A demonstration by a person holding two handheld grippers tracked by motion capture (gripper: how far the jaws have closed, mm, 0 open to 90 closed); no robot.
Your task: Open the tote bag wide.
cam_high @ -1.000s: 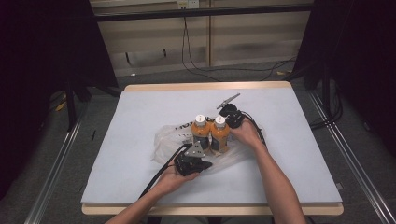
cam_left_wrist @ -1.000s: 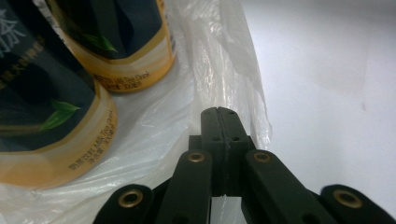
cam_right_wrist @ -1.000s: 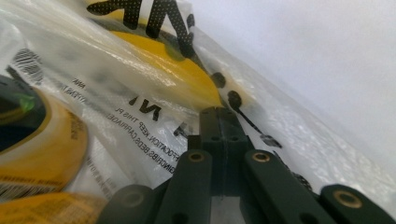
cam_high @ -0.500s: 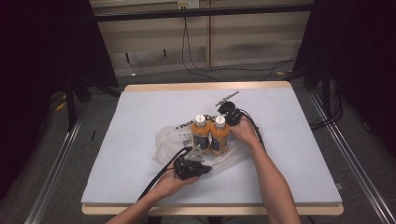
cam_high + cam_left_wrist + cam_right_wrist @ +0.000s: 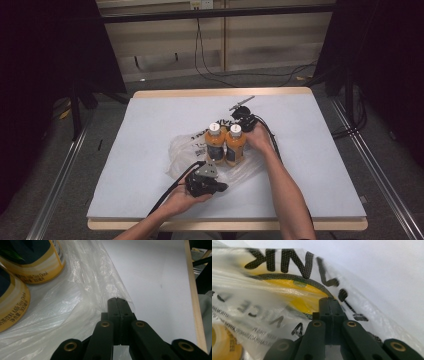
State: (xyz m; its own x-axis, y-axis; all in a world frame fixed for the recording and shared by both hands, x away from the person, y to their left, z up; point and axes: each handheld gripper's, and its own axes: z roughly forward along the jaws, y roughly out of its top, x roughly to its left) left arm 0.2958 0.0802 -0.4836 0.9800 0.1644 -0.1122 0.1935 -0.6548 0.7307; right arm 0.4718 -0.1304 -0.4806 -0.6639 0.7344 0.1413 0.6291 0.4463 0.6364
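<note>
Little had shifted: left gripper stayed clamped on the plastic bag toward the table's near edge, right gripper likewise pinching it behind 2 upright bottles.

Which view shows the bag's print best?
The right gripper view: the bag's black lettering and yellow logo sit just beyond its claw. The high view shows the bag crumpled under the bottles; the left gripper view, plain film.

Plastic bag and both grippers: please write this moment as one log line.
left gripper: shut on plastic bag | right gripper: shut on plastic bag | two bottles upright
</note>
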